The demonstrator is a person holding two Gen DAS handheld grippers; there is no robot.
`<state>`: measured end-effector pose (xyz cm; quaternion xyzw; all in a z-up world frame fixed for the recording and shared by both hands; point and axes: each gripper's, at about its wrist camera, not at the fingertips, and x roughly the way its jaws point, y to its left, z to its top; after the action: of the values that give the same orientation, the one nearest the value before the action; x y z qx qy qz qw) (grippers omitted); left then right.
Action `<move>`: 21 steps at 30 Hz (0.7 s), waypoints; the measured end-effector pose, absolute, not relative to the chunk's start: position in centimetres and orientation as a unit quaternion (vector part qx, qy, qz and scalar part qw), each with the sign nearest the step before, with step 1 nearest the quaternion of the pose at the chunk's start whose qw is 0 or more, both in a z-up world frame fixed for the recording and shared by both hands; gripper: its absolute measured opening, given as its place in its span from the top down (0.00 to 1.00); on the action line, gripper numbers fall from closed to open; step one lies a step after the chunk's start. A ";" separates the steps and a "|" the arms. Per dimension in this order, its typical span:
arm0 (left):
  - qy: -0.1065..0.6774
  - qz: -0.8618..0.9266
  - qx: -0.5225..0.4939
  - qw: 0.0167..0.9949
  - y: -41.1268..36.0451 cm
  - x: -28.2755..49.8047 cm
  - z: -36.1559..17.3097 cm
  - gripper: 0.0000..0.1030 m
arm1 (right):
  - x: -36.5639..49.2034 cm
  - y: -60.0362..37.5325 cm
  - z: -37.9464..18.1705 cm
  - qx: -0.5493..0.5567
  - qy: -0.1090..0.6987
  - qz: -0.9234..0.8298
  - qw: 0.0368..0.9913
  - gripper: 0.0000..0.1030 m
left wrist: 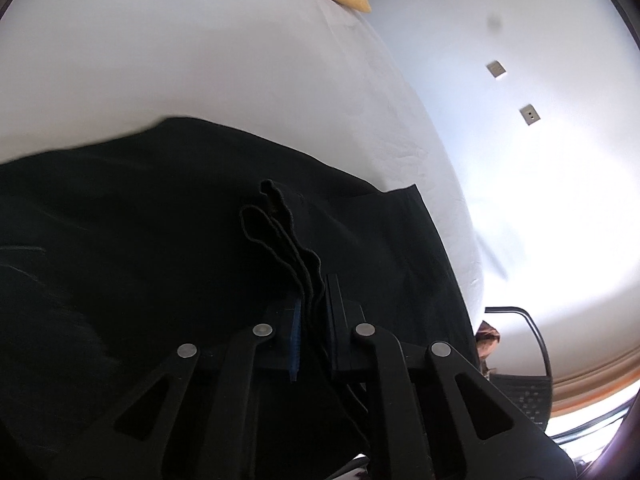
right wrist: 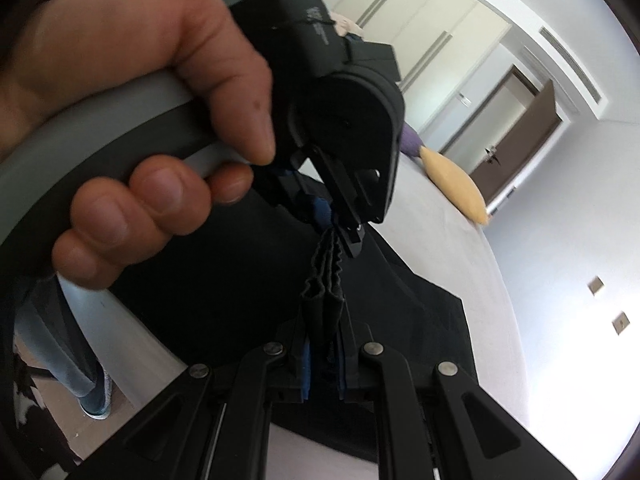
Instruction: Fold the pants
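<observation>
Black pants (left wrist: 140,240) lie spread over a white bed (left wrist: 200,60). My left gripper (left wrist: 314,292) is shut on a bunched, layered edge of the pants (left wrist: 280,232) that stands up between its pads. In the right wrist view my right gripper (right wrist: 322,332) is shut on the same gathered edge (right wrist: 324,280). Just ahead of it a hand (right wrist: 140,120) holds the left gripper (right wrist: 344,236), which pinches that edge from above. The rest of the pants (right wrist: 420,320) drapes down to the bed beyond both grippers.
A yellow pillow (right wrist: 456,184) and a purple one (right wrist: 412,140) lie at the bed's far end. White wardrobes (right wrist: 420,20) and a brown door (right wrist: 520,132) stand behind. A leg in jeans with a shoe (right wrist: 80,360) is beside the bed. A dark basket (left wrist: 528,392) sits on the floor.
</observation>
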<state>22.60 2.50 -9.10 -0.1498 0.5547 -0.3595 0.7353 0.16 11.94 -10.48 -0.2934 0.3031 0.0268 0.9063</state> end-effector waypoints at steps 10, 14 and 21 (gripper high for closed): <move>0.558 -0.322 -0.138 0.752 8.6 24.2 -9.7 0.91 | 2.6 15.2 -11.6 -0.302 0.316 0.082 0.895 0.90; 0.558 -0.313 -0.130 0.757 8.8 24.6 -9.8 0.91 | 3.0 15.8 -12.5 -0.309 0.323 0.094 0.889 0.90; 0.557 -0.300 -0.128 0.764 10.4 24.8 -11.5 0.91 | 4.3 14.5 -13.4 -0.297 0.346 0.111 0.883 0.89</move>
<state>24.81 10.44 -11.49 -0.1277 0.5572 -0.3004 0.7635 4.34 14.52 -13.39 -0.2967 0.3458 0.1109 0.8832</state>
